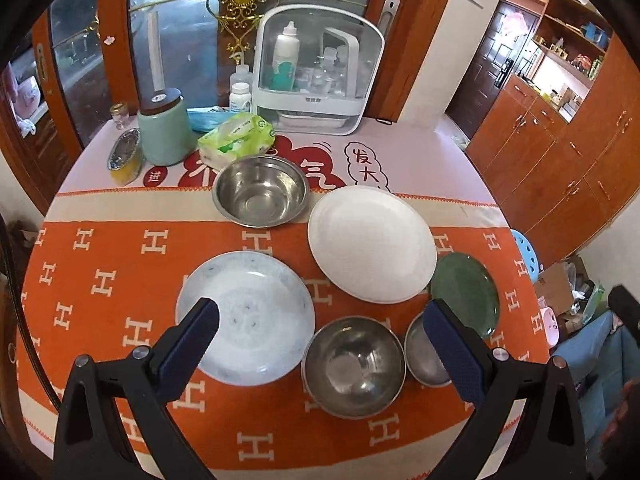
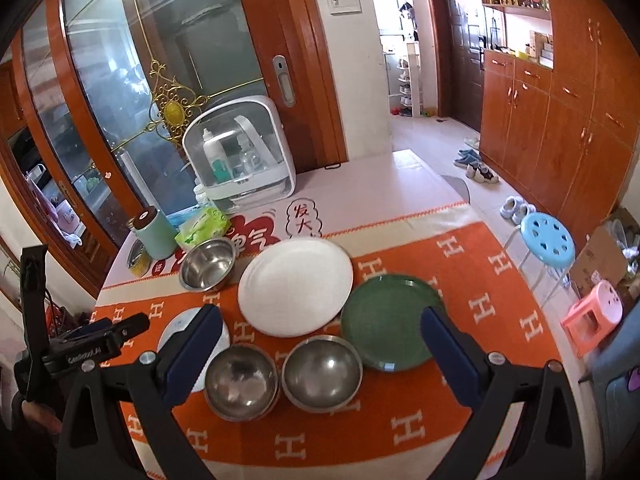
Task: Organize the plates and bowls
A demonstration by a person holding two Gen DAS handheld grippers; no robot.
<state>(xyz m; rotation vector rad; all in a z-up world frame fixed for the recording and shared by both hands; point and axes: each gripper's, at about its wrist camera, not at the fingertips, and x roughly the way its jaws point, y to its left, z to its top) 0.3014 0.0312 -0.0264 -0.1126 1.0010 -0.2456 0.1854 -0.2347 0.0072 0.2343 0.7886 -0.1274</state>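
On the orange cloth lie a pale marbled plate (image 1: 256, 316), a large white plate (image 1: 370, 242) and a green plate (image 1: 466, 292). Three steel bowls stand there: one at the back (image 1: 260, 190), one at the front (image 1: 354, 364), and a smaller one (image 1: 424, 354) partly behind a finger. My left gripper (image 1: 322, 334) hovers open above the front bowl and marbled plate, holding nothing. In the right wrist view the white plate (image 2: 296, 286), green plate (image 2: 390, 322) and two front bowls (image 2: 242, 380) (image 2: 322, 372) show. My right gripper (image 2: 322, 344) is open and empty above them.
At the table's back stand a white clear-fronted storage box (image 1: 316, 72), a green canister (image 1: 164, 130), a tissue pack (image 1: 236, 140) and a yellow tin (image 1: 124, 156). A blue stool (image 2: 546, 240) and a pink stool (image 2: 594, 312) sit right of the table. The left gripper's body (image 2: 80, 344) shows at left.
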